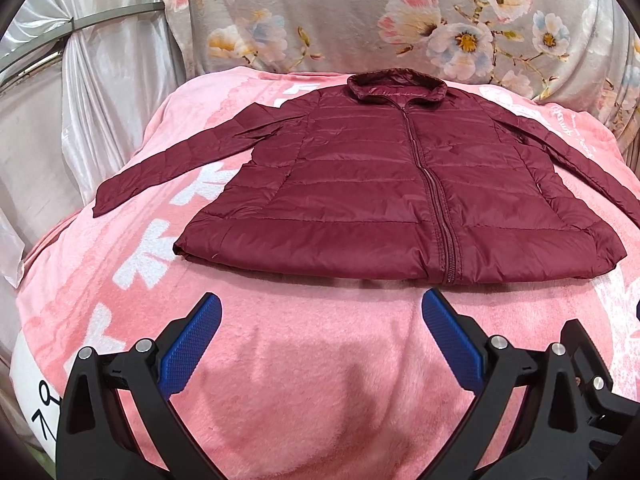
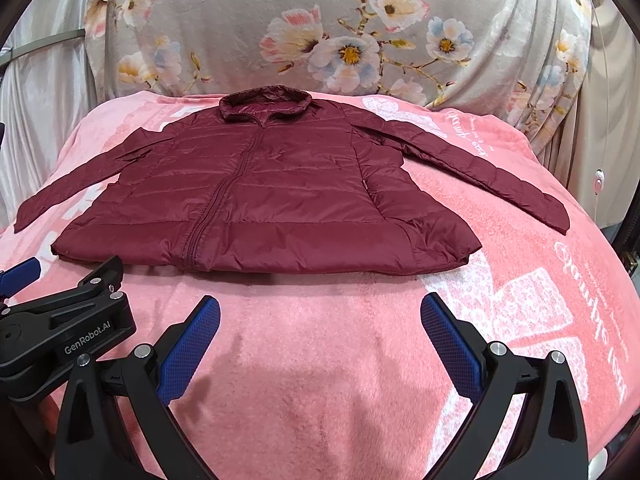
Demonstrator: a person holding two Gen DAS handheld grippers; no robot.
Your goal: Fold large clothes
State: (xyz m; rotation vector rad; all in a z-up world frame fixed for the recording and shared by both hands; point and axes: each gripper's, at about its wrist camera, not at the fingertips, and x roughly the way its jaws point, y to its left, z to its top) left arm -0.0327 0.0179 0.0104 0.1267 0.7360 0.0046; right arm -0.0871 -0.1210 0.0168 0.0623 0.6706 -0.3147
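Maroon quilted jacket [image 1: 384, 184] spread flat, zipped, front up on pink blanket [image 1: 304, 360]; collar far, hem near, sleeves angled out left and right. Left tongs [image 1: 320, 312] spread wide, empty, above bare blanket just near of hem. Right tongs [image 2: 320, 312] likewise wide apart, gripping nothing. Floral fabric [image 2: 320, 32] draped behind, at far side.

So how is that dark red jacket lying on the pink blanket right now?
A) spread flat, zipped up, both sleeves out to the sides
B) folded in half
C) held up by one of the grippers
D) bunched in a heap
A: the jacket lies flat on the pink blanket, zip closed, sleeves spread to both sides; both grippers are open and short of it.
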